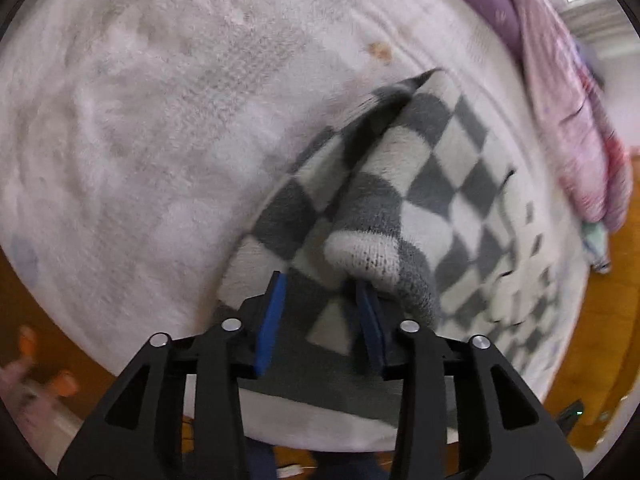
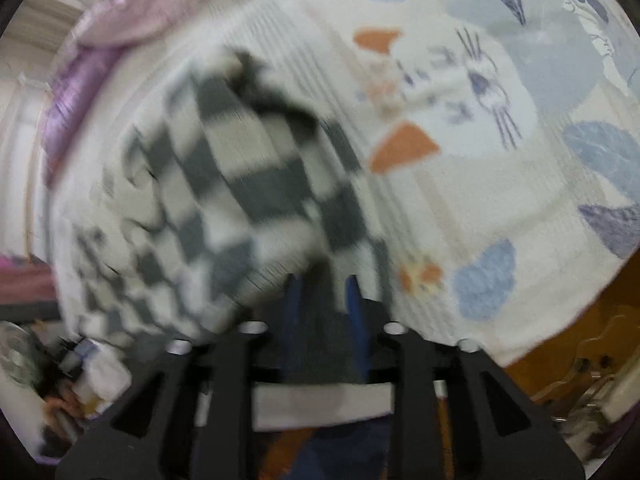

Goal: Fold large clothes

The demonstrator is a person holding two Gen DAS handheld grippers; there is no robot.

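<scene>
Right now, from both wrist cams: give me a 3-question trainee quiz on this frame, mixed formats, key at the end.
1. True or false: the checkered sweater lies on a white fleece blanket.
2. What lies between the left gripper fingers? A) sweater fabric B) a pink quilt C) nothing
3. Fill in: the right gripper view shows a blanket printed with a ___ face.

Key: 1 true; 2 A; 3 cat

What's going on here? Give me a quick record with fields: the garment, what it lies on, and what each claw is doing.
garment: grey-and-white checkered sweater, partly lifted
surface: white fluffy blanket with a cat print
left gripper: open, sweater fabric draped over its right finger
right gripper: fabric between its fingers; blurred, grip unclear
background: pink and purple bedding
</scene>
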